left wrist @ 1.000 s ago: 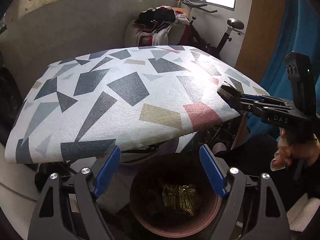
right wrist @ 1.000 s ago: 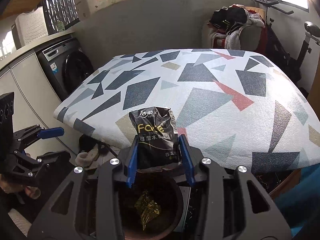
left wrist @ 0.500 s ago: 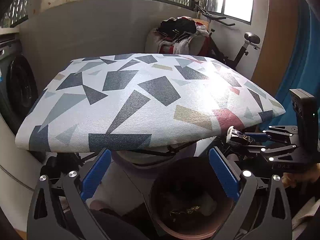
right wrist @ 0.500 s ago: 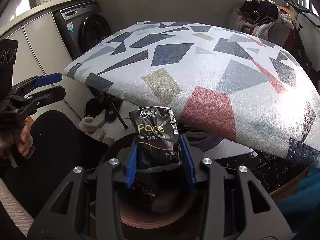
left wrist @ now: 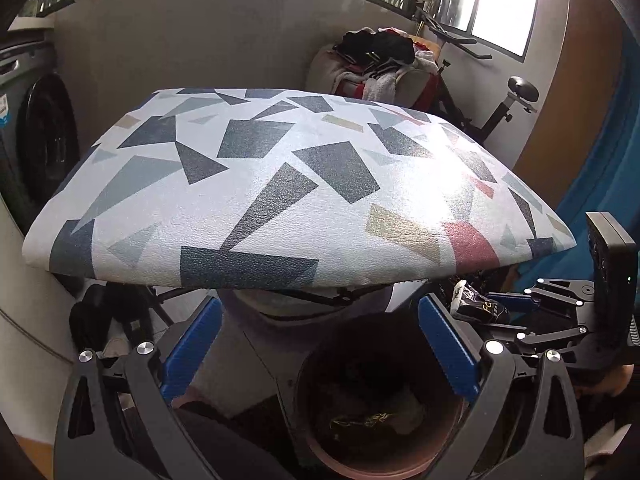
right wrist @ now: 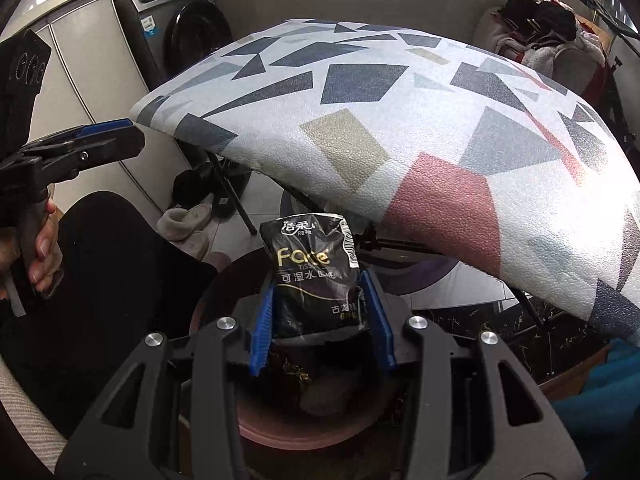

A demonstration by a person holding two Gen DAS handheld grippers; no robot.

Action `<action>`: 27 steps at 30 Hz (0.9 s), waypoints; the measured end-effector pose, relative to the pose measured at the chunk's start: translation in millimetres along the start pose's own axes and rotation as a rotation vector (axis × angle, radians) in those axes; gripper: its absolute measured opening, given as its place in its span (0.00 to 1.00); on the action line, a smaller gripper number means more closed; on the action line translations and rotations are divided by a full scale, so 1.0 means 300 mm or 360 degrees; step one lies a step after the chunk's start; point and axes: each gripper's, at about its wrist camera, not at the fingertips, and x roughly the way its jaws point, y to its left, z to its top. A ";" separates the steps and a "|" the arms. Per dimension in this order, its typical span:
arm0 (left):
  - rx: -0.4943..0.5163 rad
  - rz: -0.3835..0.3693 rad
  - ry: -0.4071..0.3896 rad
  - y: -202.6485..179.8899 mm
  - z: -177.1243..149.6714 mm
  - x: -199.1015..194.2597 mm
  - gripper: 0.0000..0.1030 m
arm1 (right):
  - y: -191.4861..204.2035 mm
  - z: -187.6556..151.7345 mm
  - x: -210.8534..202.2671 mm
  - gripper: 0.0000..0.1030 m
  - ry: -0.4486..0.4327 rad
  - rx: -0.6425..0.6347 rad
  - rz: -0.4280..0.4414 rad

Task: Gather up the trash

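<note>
Right claw (right wrist: 318, 320), jaws easing apart around upright black tissue packet (right wrist: 312, 276), hung directly above trash bin (right wrist: 280, 436); left claw (left wrist: 320, 344) gaped empty.

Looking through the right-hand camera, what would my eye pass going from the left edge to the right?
Left gripper → washing machine → slippers → black tissue pack → patterned table → pile of clothes.
</note>
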 end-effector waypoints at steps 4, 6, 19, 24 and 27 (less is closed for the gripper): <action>0.0013 0.0004 0.0006 -0.007 0.001 0.004 0.94 | 0.008 0.000 0.004 0.48 0.0011 -0.0015 -0.0010; 0.0024 0.0008 0.0008 -0.012 0.000 0.005 0.94 | 0.009 0.001 0.006 0.64 0.0016 -0.0016 -0.0028; 0.0030 0.0020 0.0032 -0.012 0.002 0.016 0.94 | -0.026 0.005 0.031 0.94 0.0066 0.0057 -0.0133; 0.0033 0.0021 0.0034 -0.012 0.002 0.016 0.94 | -0.028 0.005 0.034 0.94 0.0072 0.0063 -0.0153; 0.0033 0.0022 0.0034 -0.012 0.002 0.016 0.94 | -0.031 0.005 0.033 0.94 0.0070 0.0066 -0.0163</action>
